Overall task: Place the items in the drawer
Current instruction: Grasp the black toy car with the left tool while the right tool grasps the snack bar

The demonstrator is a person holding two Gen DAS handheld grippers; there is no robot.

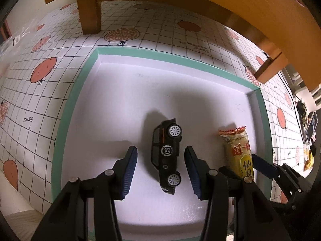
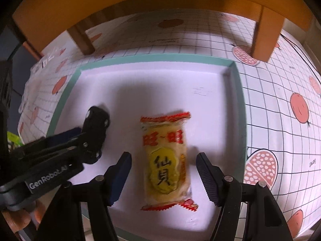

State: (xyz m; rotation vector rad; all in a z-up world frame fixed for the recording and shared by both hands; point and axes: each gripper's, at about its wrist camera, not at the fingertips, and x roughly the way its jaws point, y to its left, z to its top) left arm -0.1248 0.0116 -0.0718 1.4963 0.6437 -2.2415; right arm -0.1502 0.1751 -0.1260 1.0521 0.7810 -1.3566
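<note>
Both wrist cameras look steeply down from close above into the white drawer (image 1: 140,92), facing its far edge. The left wrist view sits toward its left side, the right wrist view toward its right (image 2: 239,100); both share the drawer floor, toy car (image 1: 166,156) and snack packet (image 2: 166,160)

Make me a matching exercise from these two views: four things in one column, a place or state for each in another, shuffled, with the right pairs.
1. toy car
2. snack packet
3. drawer
4. wooden leg

A. teal rim, white floor
B. between the open left gripper fingers
C. on the grid-patterned cloth, behind the drawer
D. between the open right gripper fingers

Pairs: 1-B, 2-D, 3-A, 4-C
</note>
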